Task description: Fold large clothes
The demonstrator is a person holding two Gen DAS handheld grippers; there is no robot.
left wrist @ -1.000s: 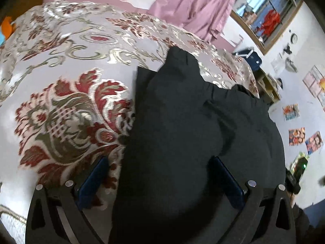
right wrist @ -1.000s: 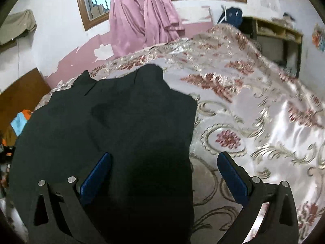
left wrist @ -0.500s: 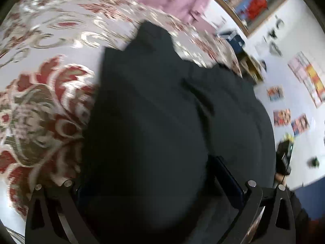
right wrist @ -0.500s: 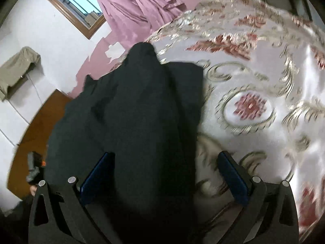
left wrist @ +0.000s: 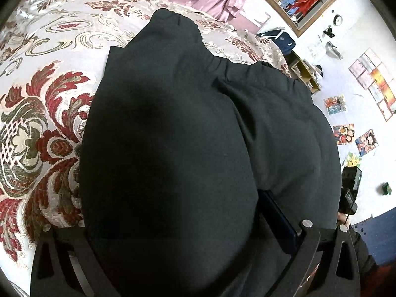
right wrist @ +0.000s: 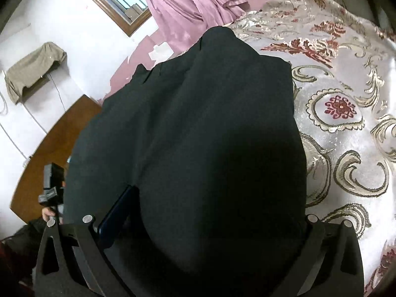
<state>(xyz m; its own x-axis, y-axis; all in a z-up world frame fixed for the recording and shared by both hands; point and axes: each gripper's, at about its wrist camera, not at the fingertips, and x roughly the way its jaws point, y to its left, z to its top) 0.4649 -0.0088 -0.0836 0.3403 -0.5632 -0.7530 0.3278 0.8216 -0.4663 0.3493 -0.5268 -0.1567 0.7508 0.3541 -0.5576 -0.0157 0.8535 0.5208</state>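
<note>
No text, label, brand or number can be read in either view, because the colourful posters (left wrist: pixel 366 81) on the white wall (left wrist: pixel 321 19) are seen too small and blurred for reading.

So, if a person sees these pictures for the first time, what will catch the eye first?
First the big black garment, which fills the middle of both views and lies between each gripper's fingers. Next the shiny bedspread under it, with red and gold flower patterns. Then the pink curtain at the window behind the bed.
</note>
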